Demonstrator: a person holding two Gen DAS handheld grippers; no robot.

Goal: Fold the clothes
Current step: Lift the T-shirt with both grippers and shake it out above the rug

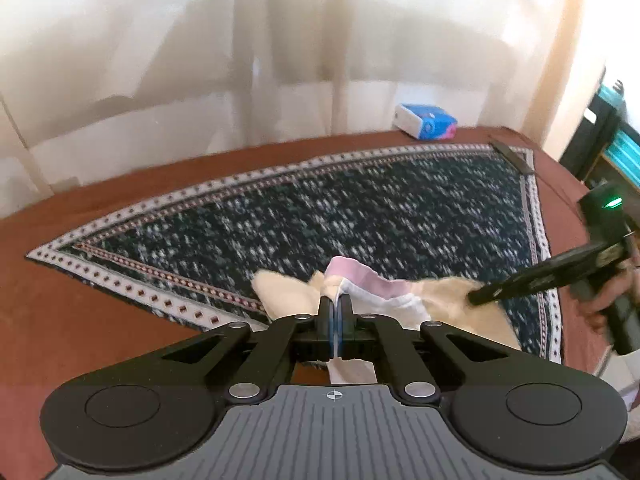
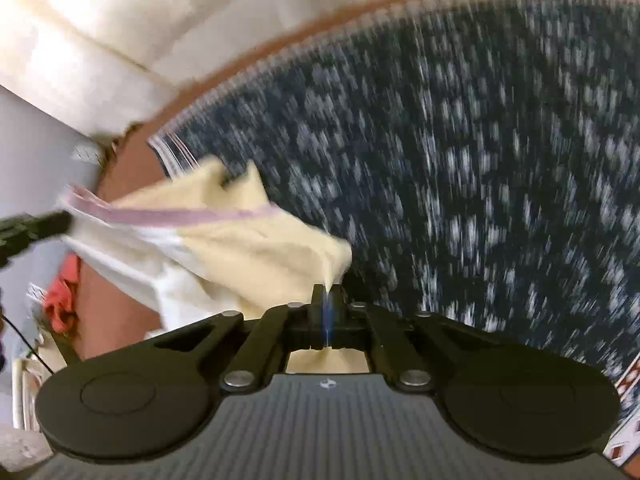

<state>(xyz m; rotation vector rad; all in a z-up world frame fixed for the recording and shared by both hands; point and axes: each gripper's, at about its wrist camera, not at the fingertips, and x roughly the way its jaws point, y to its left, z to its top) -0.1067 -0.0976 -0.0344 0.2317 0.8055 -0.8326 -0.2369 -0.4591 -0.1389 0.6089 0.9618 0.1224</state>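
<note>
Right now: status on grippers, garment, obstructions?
Left gripper shut on cream garment. Right gripper shut on it too. Garment held over patterned cloth. Nothing blocking.

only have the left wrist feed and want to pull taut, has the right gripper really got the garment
Observer: Yes. The right gripper has its jaws shut on a cream fold of the garment.
Operator: any more clothes around
Observer: A red item, maybe cloth, sits past the edge of the table, at the left of the right wrist view.
</note>
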